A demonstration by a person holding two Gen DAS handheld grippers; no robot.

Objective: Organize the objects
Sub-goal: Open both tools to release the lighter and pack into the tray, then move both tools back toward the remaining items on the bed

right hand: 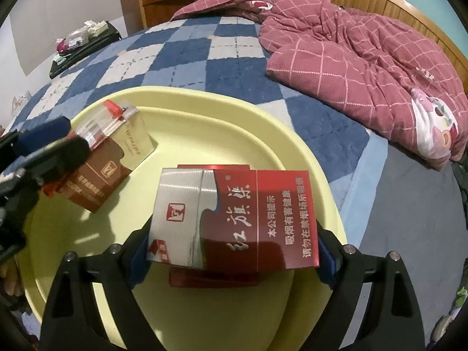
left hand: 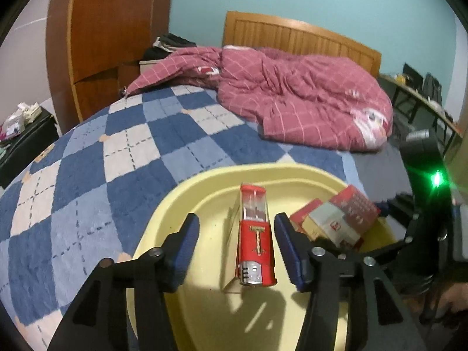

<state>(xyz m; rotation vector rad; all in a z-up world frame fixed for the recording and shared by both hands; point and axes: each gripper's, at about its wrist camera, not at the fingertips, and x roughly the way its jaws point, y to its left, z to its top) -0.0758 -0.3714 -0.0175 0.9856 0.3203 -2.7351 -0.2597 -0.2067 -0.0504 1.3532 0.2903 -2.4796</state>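
Left gripper (left hand: 237,239) gapes around red case (left hand: 256,241); right gripper (right hand: 234,251) seemingly clamps cigarette pack (right hand: 234,219) above basin (right hand: 263,134).

One yellow basin (right hand: 204,102) holds two cigarette packs (right hand: 234,219) and one red box (left hand: 256,237).
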